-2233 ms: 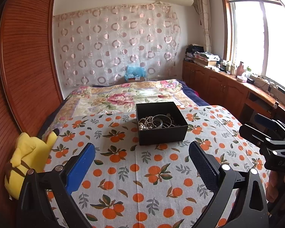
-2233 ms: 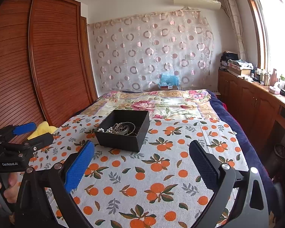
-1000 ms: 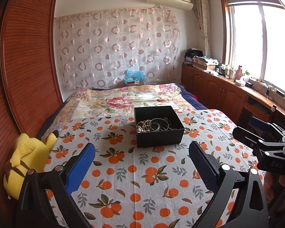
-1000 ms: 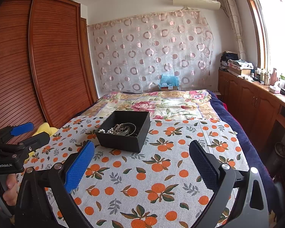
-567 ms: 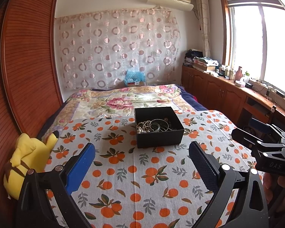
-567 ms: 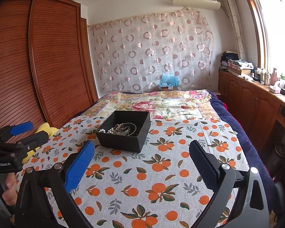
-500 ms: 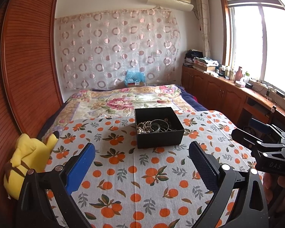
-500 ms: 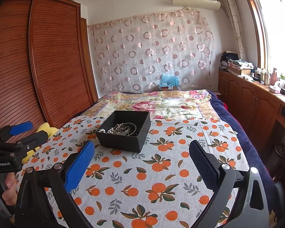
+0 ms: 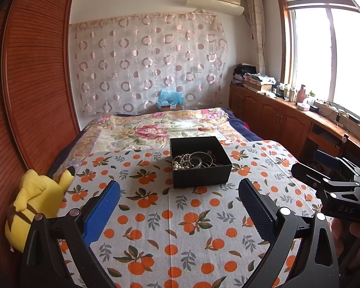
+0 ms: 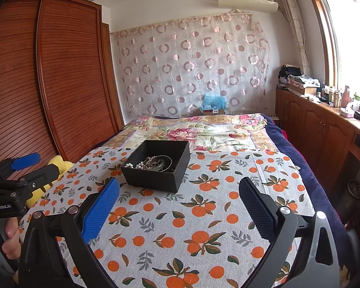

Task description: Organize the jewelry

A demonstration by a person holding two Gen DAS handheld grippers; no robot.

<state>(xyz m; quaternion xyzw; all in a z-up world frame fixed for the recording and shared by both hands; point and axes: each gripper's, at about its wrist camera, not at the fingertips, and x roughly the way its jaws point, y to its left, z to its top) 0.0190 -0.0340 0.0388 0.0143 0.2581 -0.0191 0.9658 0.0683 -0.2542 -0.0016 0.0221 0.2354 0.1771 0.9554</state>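
A black open box [image 9: 200, 163] [image 10: 156, 165] stands on the orange-print cloth [image 9: 180, 218] [image 10: 204, 216] over the bed. Inside lies a tangle of jewelry [image 9: 194, 160] [image 10: 153, 162]: a pearl string, bangles and dark beads. My left gripper [image 9: 180, 206] hovers open short of the box, nothing between its blue pads; it also shows at the left edge of the right wrist view [image 10: 24, 168]. My right gripper [image 10: 178, 206] is open and empty, nearer than the box and to its right. Its body appears at the right edge of the left wrist view [image 9: 324, 170].
A yellow plush toy [image 9: 36, 199] [image 10: 57, 164] lies at the cloth's left edge beside the wooden wardrobe [image 10: 48, 84]. A floral quilt [image 9: 160, 129] covers the far bed. Wooden cabinets [image 9: 276, 120] with clutter run along the window wall on the right. A hand [image 10: 9, 237] holds the left gripper's handle.
Both grippers have drifted back and up slightly since two seconds ago; over the last half second almost nothing moved. Both stay open, and the box and jewelry are untouched.
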